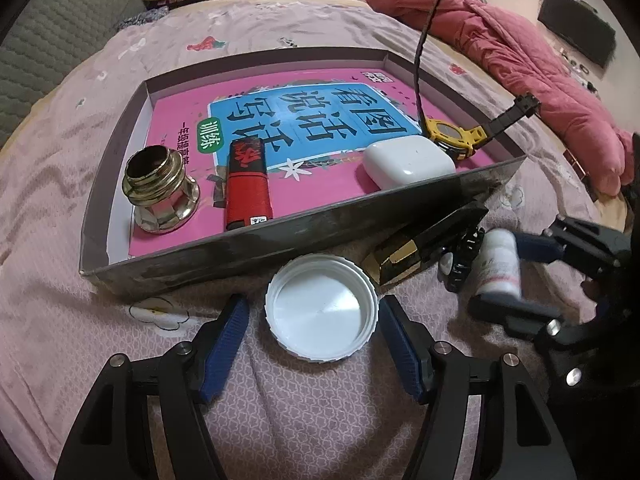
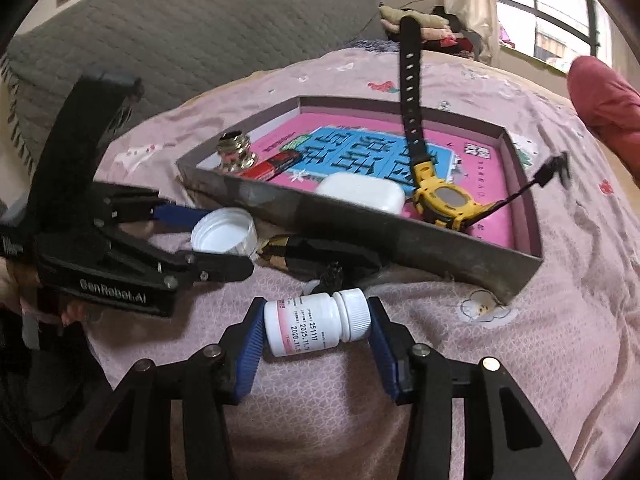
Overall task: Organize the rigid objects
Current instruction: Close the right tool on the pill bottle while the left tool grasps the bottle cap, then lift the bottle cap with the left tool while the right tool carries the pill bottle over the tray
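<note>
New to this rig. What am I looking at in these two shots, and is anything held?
No robot: a person holds a two-finger claw in each hand, each with a fisheye camera looking forward along it. One picture is from the left claw, the other from the right claw. On a pink bedspread, a box holds a brass fitting, a red lighter, a white earbud case and a yellow watch. In front of the box lie a white lid and a black-and-gold item I cannot identify. The left claw is open around the lid. The right claw is shut on a pill bottle.
</note>
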Tool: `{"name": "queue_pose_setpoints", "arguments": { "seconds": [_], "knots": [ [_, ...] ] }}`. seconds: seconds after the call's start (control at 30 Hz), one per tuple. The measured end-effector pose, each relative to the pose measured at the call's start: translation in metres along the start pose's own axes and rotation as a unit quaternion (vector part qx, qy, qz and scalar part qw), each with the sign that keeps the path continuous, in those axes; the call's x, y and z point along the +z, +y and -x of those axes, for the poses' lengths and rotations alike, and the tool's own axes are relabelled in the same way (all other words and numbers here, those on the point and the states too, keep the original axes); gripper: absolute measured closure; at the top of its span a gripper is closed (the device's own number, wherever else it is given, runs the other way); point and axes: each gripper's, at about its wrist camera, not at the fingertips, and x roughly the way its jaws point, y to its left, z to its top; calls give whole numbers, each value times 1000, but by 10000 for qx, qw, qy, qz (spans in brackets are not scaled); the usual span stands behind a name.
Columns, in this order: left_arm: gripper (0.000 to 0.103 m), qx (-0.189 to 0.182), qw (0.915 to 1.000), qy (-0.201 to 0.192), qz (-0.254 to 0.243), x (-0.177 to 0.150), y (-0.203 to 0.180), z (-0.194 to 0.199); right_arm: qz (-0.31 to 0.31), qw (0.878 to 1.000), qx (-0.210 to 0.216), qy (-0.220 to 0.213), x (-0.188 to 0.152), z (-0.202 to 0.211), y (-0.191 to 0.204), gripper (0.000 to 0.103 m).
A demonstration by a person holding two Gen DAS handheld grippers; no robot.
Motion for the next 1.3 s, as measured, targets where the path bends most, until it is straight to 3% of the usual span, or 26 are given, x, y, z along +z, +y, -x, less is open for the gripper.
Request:
{"name": "queue_pose_setpoints", "arguments": {
  "seconds": [0.3, 0.63, 0.83, 1.13, 1.3],
  "knots": [
    [52, -16, 10000, 22, -44, 2, -2, 3, -581, 9977, -43, -358, 4, 17, -10, 54],
    [52, -115, 9999, 5, -88, 1, -3, 8, -570, 9976, 3, -398, 9, 17, -2, 54],
    [52, -201, 9995, -225, -68, 5, -3, 25, -649, 9964, -88, -537, 11, 22, -3, 54],
    [52, -50, 9968, -765, 222, 19, 12, 59, -387, 9890, -910, -1103, 30, 48, 10, 54],
    [52, 62, 9942, -985, 417, 31, 27, 70, -386, 9844, -1124, -1301, 42, 56, 11, 54]
  ]
}}
